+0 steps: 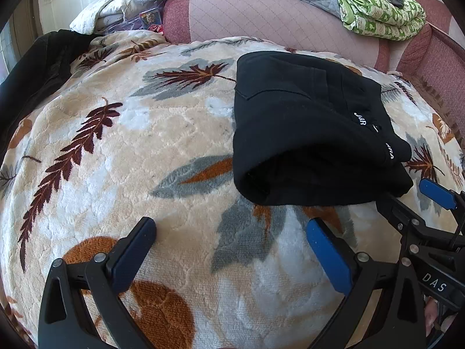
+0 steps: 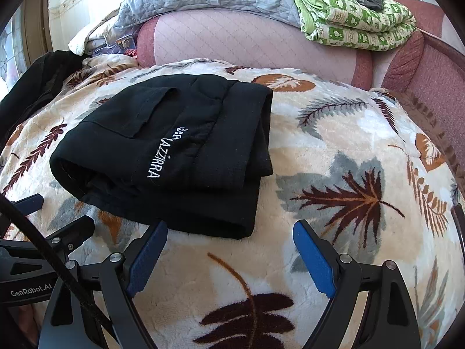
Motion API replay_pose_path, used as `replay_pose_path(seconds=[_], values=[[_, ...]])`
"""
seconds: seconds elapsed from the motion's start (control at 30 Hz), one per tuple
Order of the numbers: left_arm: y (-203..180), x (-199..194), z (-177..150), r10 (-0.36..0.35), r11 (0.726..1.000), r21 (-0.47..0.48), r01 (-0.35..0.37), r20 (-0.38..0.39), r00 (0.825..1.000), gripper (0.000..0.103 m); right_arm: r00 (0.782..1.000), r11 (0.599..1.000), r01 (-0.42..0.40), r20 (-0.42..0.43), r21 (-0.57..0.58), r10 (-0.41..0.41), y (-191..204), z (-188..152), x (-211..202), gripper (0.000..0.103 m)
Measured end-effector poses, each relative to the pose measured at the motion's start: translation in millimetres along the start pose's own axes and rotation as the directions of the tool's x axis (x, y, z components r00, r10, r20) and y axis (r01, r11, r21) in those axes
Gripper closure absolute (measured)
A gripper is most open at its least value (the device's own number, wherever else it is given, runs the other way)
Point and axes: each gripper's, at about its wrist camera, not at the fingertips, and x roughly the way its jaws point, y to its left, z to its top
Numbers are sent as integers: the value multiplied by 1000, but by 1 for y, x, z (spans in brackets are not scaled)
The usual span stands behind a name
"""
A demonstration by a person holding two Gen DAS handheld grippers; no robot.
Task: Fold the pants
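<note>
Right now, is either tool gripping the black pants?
No: the right tool and left tool both stand open over the blanket, off the folded pants.

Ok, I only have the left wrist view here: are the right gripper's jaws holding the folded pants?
Observer: No. The right gripper has its jaws open, with nothing between them.
Operator: Is it touching the pants?
Observer: One fingertip sits right at the near edge of the pants; contact I cannot tell.
Operator: And the white lettering?
Observer: The lettering is unbroken there, ending LAZZIRRA.
</note>
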Motion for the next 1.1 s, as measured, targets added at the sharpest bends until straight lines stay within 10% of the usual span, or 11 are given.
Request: replay_pose_path(seconds=[1.1], values=[[0, 3, -2, 2, 1000, 4, -2, -1, 1000, 0, 999, 1000, -12, -31, -2, 12, -1, -1, 8, 11]])
